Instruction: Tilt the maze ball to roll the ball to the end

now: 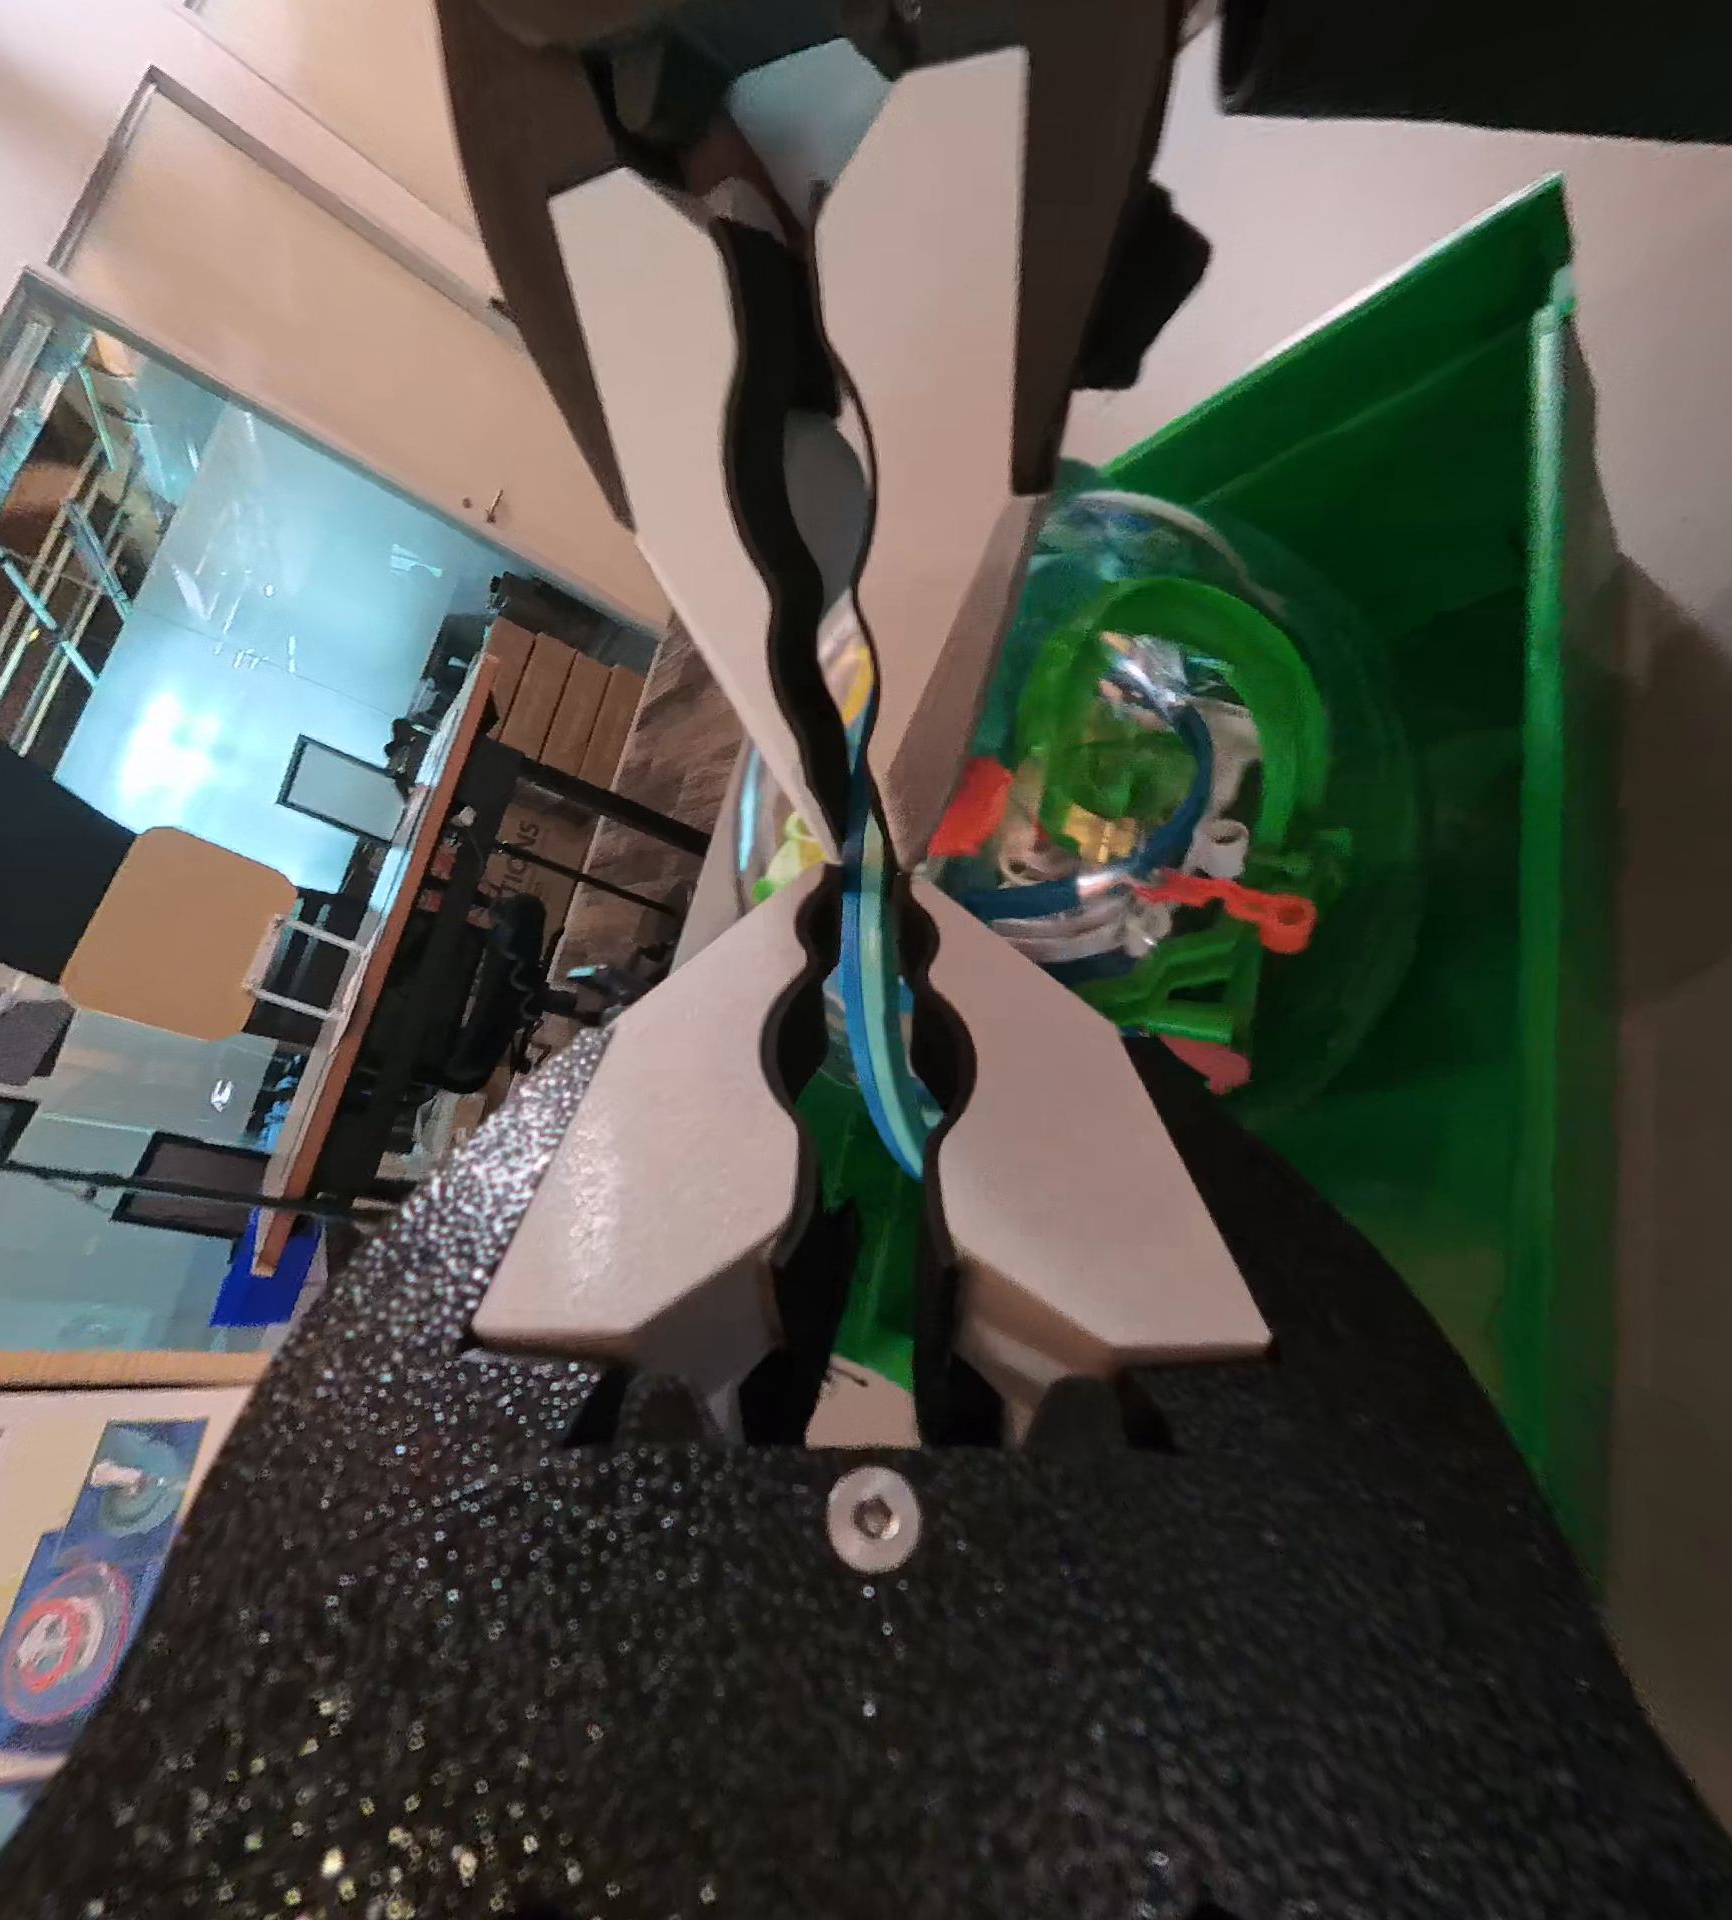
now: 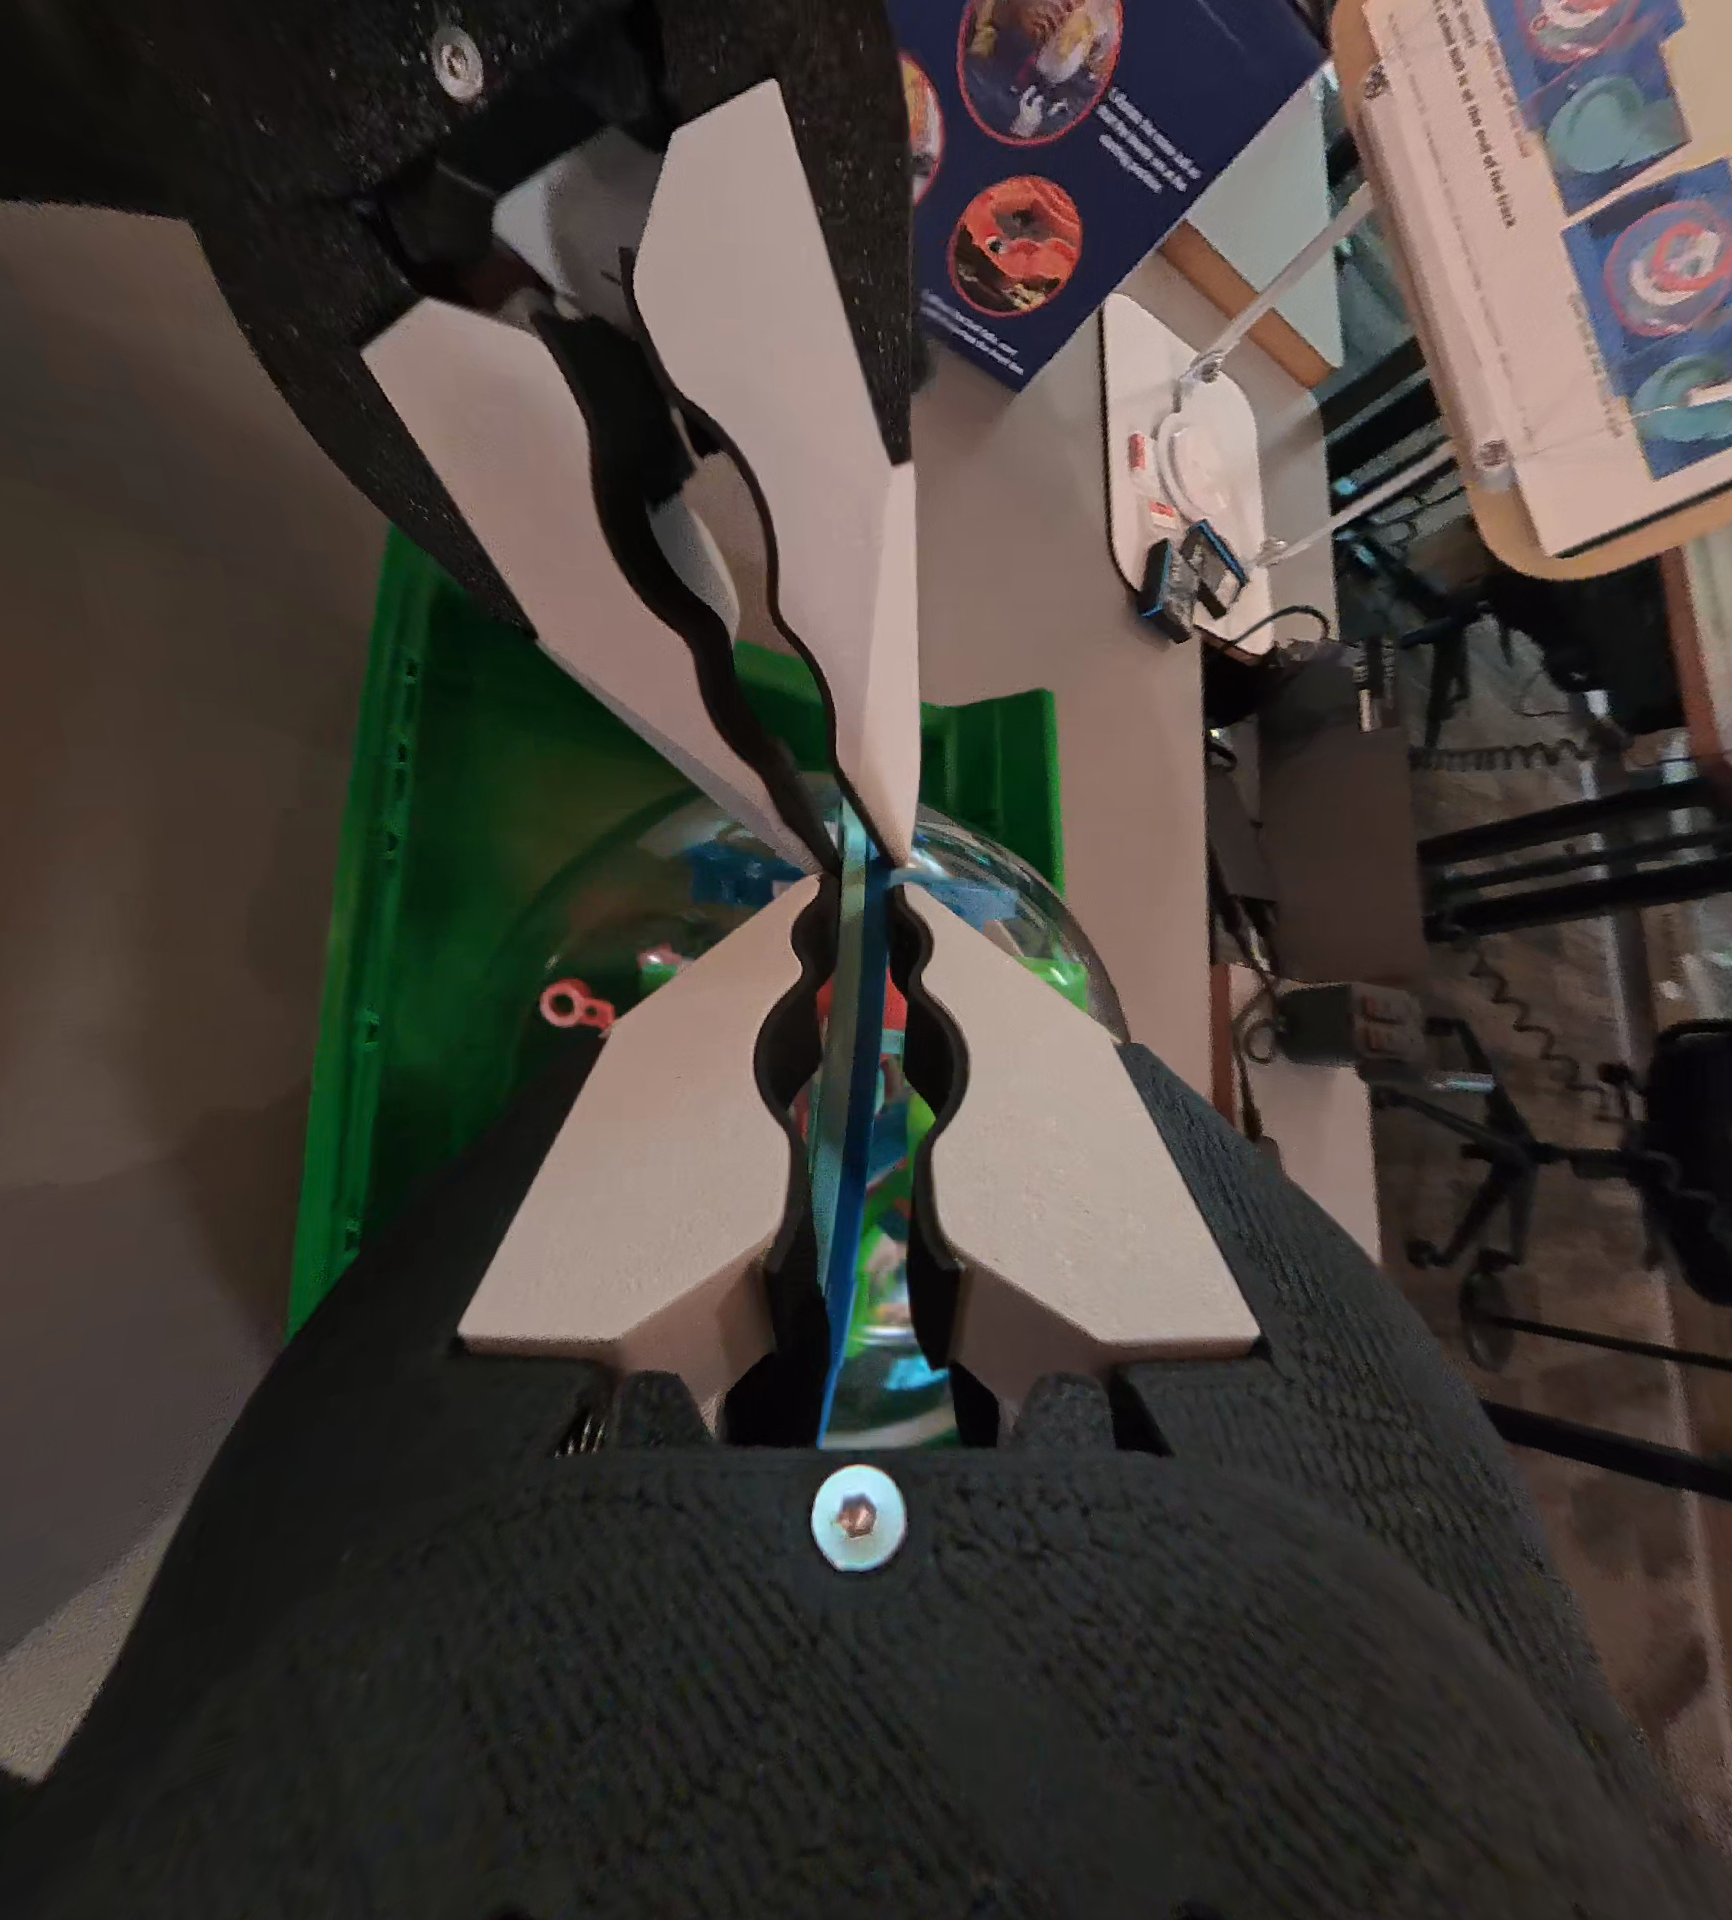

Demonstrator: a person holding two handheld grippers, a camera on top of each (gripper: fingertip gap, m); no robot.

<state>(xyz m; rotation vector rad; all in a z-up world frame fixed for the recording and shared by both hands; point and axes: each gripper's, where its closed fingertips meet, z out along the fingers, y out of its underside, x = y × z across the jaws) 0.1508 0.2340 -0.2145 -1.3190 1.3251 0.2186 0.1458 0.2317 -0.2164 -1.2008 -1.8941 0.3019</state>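
Observation:
The maze ball [image 1: 1153,748] is a clear sphere with green, blue and red tracks inside and a blue ring [image 1: 867,987] around its middle. My left gripper [image 1: 867,873] is shut on that ring. The right gripper's fingers [image 1: 945,312] come in from the top of the left wrist view and meet mine tip to tip on the same ring. In the right wrist view my right gripper [image 2: 857,883] is shut on the blue ring [image 2: 857,1091], with the clear dome [image 2: 1007,904] behind it. The left gripper's fingers [image 2: 768,364] reach in from the top. I cannot pick out the small ball inside.
A green bin [image 1: 1413,520] stands open right behind the sphere, also in the right wrist view [image 2: 446,831]. A dark blue box [image 2: 1049,156] and a board with picture sheets [image 2: 1589,260] sit beyond on the pale table [image 2: 1049,623]. Desks and chairs stand farther off.

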